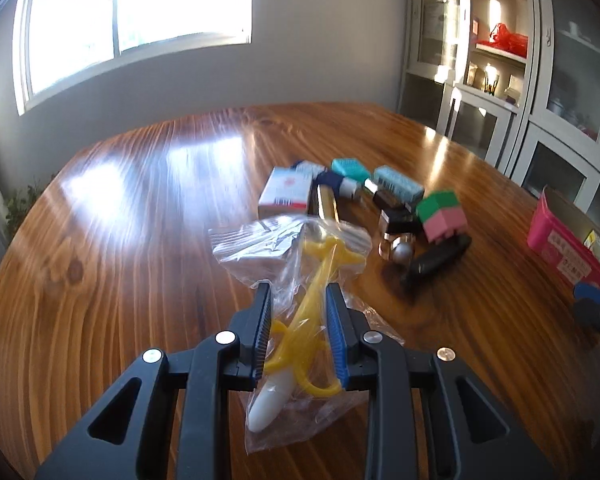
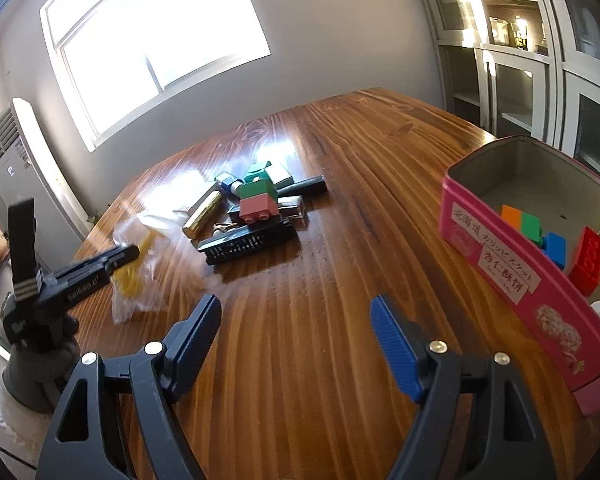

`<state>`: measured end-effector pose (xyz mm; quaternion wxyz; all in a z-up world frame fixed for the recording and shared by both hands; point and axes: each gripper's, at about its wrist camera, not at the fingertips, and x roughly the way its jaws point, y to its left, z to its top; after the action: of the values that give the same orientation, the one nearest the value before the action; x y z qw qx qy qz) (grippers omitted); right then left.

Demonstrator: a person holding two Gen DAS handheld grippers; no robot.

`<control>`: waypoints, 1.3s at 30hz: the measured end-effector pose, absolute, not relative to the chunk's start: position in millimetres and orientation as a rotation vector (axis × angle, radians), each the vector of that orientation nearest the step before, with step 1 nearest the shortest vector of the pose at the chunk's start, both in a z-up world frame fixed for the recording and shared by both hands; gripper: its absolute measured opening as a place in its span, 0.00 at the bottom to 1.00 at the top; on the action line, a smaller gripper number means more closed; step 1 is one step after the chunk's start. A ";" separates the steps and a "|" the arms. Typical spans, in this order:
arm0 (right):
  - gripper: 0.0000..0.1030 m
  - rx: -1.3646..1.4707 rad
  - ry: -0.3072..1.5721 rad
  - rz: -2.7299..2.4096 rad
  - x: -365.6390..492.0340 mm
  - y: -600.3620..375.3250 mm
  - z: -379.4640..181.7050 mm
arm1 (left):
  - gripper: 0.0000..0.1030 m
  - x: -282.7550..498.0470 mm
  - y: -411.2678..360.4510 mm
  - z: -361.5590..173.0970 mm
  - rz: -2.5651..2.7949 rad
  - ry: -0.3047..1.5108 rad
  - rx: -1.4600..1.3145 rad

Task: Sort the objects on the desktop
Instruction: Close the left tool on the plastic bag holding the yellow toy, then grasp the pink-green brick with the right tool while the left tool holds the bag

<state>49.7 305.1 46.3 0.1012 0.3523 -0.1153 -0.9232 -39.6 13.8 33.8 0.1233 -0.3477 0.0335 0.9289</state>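
Left wrist view: left gripper [image 1: 298, 300] clamped on a clear plastic bag [image 1: 300, 272] holding a yellow plastic tool with a white tip, bag crumpled, over the wooden table [image 1: 120, 240] near the clutter pile [image 1: 380, 208]. Right gripper [image 2: 296, 320] gapes wide, nothing between its 2 fingers, beside the pink tin [image 2: 500, 264] of coloured blocks.

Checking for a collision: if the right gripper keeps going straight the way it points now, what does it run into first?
Probably bare table. The right gripper is open with nothing between its fingers, angled down at clear wood. The black comb lies farther ahead to the left and the pink tin off to the right; depth is uncertain.
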 end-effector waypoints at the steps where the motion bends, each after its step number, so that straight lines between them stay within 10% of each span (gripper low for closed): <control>1: 0.78 1.041 -0.335 -2.724 49.9 302.0 46.2 | 0.29 -39.3 12.2 31.1 2.707 0.092 -1.027; 9: 0.80 1.067 -0.277 -2.720 40.8 289.0 47.0 | 0.65 -42.9 15.0 18.6 2.627 0.047 -1.086; 27: 0.79 1.099 -0.157 -2.716 -40.4 251.9 57.5 | 0.35 -27.7 27.7 24.6 2.598 0.113 -1.023; 39: 0.48 1.185 -0.022 -2.742 -89.1 226.7 39.0 | 0.35 -26.5 18.5 38.5 2.637 0.041 -0.975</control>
<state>-89.1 226.7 39.0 0.0774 0.3954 -0.0074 -0.9152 -26.5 18.5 38.5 0.1640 -0.3421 0.0143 0.9252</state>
